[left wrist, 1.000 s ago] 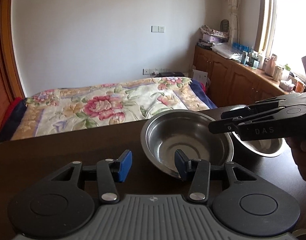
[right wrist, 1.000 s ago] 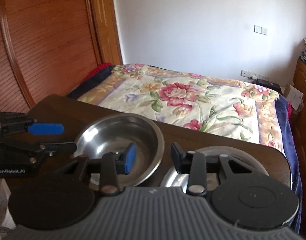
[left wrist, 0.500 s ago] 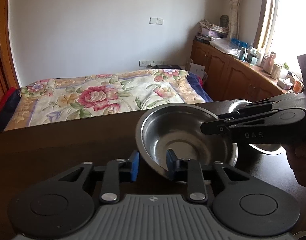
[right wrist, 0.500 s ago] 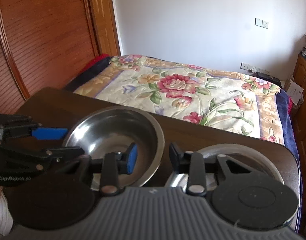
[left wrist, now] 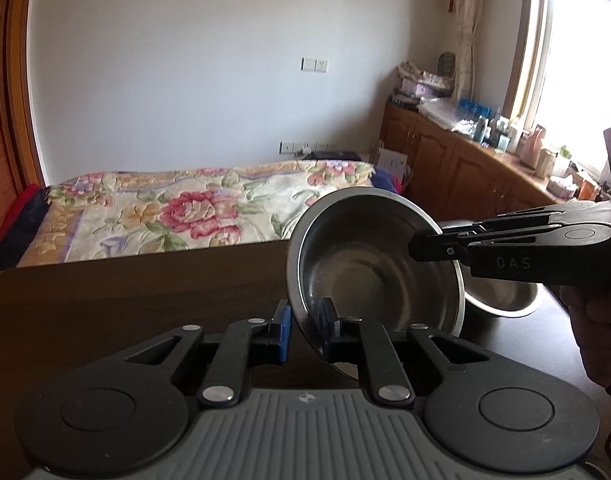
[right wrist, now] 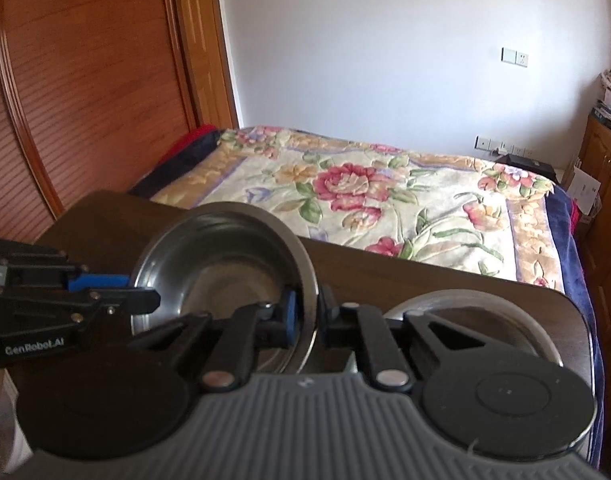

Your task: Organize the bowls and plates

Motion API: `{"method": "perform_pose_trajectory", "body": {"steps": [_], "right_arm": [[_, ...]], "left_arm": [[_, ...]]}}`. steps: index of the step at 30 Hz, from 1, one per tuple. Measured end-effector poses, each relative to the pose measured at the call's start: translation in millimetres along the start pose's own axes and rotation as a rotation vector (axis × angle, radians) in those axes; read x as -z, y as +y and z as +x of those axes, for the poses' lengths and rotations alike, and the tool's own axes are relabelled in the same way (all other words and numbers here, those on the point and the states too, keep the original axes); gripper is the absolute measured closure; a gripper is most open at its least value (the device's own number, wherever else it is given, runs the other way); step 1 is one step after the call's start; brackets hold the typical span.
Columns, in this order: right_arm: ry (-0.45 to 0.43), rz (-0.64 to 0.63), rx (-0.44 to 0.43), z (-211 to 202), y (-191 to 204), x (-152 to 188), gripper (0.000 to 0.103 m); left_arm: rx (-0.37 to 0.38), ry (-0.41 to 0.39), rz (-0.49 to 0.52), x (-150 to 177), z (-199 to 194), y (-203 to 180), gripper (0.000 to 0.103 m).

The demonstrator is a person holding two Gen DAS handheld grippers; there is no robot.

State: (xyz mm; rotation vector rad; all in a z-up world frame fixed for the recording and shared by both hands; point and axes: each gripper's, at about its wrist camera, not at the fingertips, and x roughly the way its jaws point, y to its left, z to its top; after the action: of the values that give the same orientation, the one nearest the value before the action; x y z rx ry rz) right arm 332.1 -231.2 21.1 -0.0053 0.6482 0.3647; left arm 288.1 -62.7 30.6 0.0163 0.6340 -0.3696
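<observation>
A steel bowl [left wrist: 379,268] is tilted above the dark desk [left wrist: 125,296], its open side turned toward the left wrist camera. The left gripper [left wrist: 305,330] has just been closing and now pinches the bowl's near-left rim between its blue pads. The right gripper [right wrist: 307,314] has likewise been closing and clamps the bowl's right rim, one finger inside the bowl, the other outside. A second steel bowl [right wrist: 465,312] sits on the desk just to the right of the held bowl, partly hidden behind the right gripper. A bed with a floral cover [right wrist: 365,196] lies beyond the desk
</observation>
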Motion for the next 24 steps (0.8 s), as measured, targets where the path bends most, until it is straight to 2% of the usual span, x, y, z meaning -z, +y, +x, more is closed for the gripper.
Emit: {"method": "perform_pose_trajectory", "body": {"steps": [12, 24], "right_arm": [[-0.104, -0.016, 0.034, -64.9, 12.3, -0.5, 0.090], [-0.183, -0.062, 0.125, -129.7, 34.2, 24.7, 0.090]], "left_arm": [[0.026, -0.106, 0.050, 1.0, -69.4, -31.8, 0.061], [0.082, -0.172, 0.084, 33.0, -126.8, -55.8, 0.061]]}}
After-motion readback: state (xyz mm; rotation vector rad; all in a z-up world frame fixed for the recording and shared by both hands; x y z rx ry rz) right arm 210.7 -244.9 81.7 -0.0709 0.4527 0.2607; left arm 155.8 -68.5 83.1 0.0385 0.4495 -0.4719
